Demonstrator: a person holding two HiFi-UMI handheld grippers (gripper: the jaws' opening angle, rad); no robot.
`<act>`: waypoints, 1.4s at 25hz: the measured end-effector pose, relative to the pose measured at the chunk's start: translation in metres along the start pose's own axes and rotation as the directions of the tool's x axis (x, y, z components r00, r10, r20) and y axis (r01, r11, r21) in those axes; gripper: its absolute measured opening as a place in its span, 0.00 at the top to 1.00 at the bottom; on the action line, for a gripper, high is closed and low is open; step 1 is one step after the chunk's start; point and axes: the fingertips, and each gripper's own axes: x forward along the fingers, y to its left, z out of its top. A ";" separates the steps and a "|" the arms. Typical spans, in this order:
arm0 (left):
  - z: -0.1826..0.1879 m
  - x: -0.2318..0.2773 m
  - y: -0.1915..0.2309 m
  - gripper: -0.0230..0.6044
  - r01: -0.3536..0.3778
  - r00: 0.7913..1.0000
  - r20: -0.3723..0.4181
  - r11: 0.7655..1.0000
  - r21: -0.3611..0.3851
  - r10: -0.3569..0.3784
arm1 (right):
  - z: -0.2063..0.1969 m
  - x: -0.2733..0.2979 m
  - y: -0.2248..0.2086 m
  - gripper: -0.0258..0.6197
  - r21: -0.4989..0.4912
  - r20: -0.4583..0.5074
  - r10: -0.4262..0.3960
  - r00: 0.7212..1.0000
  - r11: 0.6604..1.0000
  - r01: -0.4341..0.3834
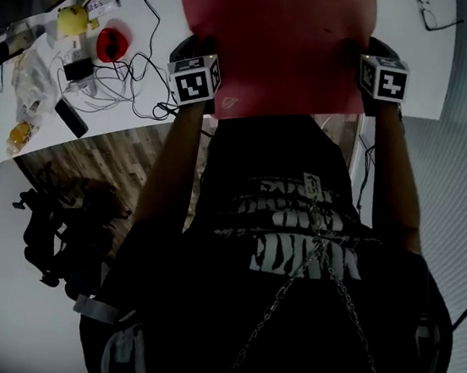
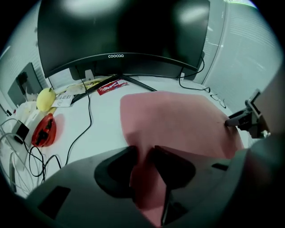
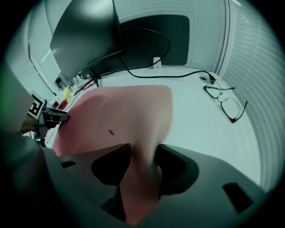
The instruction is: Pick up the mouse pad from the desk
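We had the red mouse pad lying mostly flat on the white counter, in front of the dark monitor. Its near edge appeared to reach just past the counter's front edge toward us.

The left hand-held gripper sat at the pad's near left corner, pinching the edge. In its own view the red sheet ran up between the 2 jaws, with both pads against it. The right hand-held gripper held the near right corner the same way, with the pad bunched between its jaws and touching each side. That stretch was blurred, so we judged the right-hand grip less firmly than the left.

We judged the task roughly half done. Both corners were taken, but most of the sheet was resting on the counter, so the lift itself was not yet done. What was left was to raise both hand-held grippers together and bring the pad clear.

The glasses lay well apart to the right. The cables and a red object lay apart to the left, and none of them touched the pad.
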 end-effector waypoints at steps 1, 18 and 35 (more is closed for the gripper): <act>0.001 -0.001 -0.001 0.75 0.007 1.000 -0.007 1.000 0.001 -0.007 | 0.000 -0.003 0.007 0.71 0.016 -0.006 0.024 1.000 1.000 -0.024; 0.037 -0.117 -0.064 0.89 0.188 0.970 0.130 0.974 0.128 -0.204 | 0.042 -0.161 0.108 0.89 -0.243 0.183 0.212 0.960 0.956 -0.165; 0.161 -0.385 -0.104 0.89 0.162 0.796 0.532 0.948 0.274 -0.290 | 0.145 -0.414 0.130 0.89 -0.412 0.569 0.302 0.765 0.909 -0.053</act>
